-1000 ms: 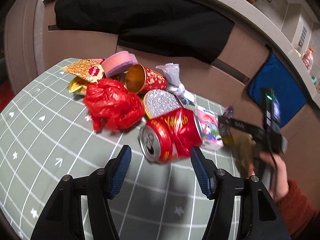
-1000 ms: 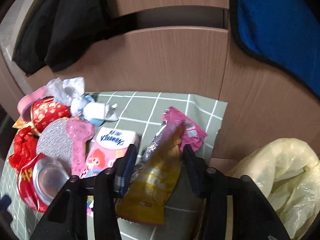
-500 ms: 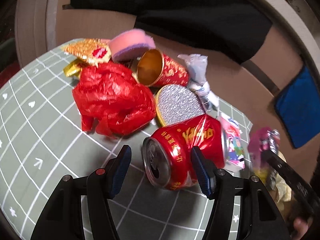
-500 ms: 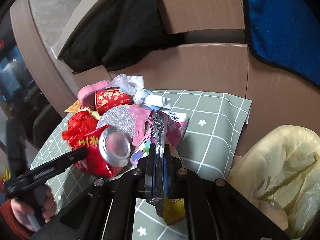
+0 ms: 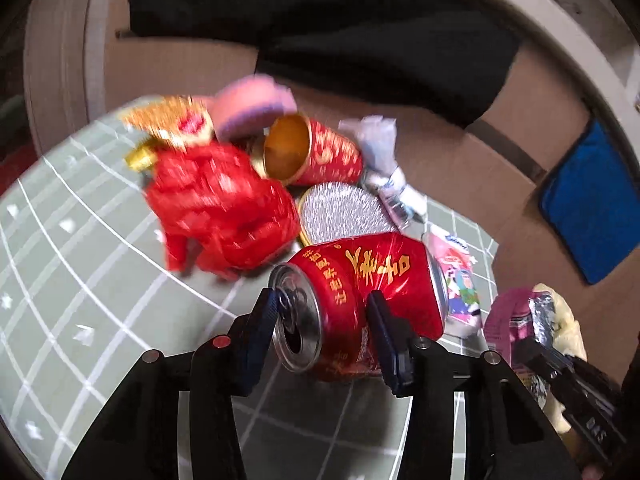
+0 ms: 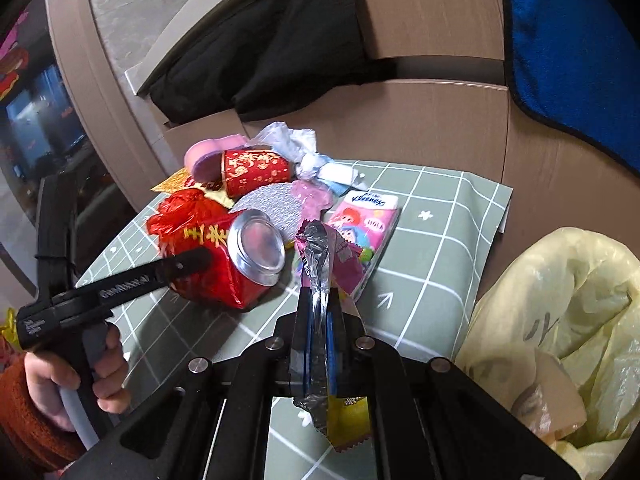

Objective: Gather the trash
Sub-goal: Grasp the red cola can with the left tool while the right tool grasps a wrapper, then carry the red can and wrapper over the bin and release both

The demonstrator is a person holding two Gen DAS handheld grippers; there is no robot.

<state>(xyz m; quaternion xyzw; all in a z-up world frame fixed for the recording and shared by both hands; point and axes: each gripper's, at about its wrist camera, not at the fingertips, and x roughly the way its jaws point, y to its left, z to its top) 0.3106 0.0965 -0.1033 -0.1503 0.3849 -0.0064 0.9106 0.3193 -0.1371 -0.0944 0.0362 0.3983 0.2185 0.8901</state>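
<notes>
Beyond the jaws, the red bag (image 5: pixel 224 216) and gold wrapper (image 5: pixel 168 122) smear into blur (motion). The yellow bag (image 6: pixel 568 320) runs off the frame's edge.

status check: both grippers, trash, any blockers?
Left gripper shut on dented red drink can. Right gripper shut on crumpled foil snack wrapper. Yellow plastic trash bag open at right. Nothing seen blocking.

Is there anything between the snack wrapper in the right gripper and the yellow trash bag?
Nothing visible. The right gripper holds the foil snack wrapper above the green mat, and the yellow trash bag sits open just beyond the mat's right edge. The trash pile lies on the opposite side.
</notes>
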